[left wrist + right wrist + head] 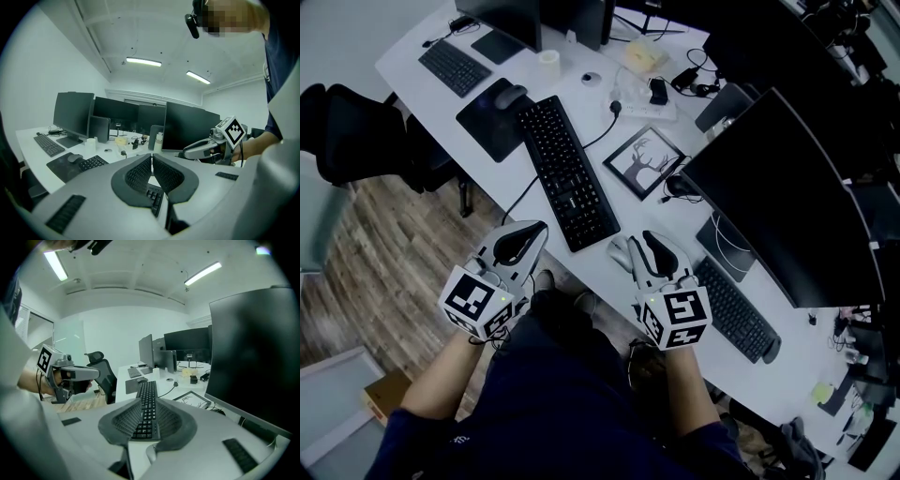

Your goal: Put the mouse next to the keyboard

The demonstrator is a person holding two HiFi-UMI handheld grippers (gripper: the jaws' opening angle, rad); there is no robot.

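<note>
Grippers at near desk (612, 214) edge. Left gripper (534, 232) off the edge, fingers together, empty. Right gripper (652, 240) over the desk, fingers apart, nothing clamped; black keyboard (567, 173) shows through the gap in the right gripper view. Light mouse (620, 251) lies on the desk just beside the right gripper's left finger, near the keyboard's near end. Picture frame (644, 161) right of the keyboard, monitor (787, 202) beyond it. Farther off, dark mouse (511, 94) sits on a mouse pad (485, 124).
</note>
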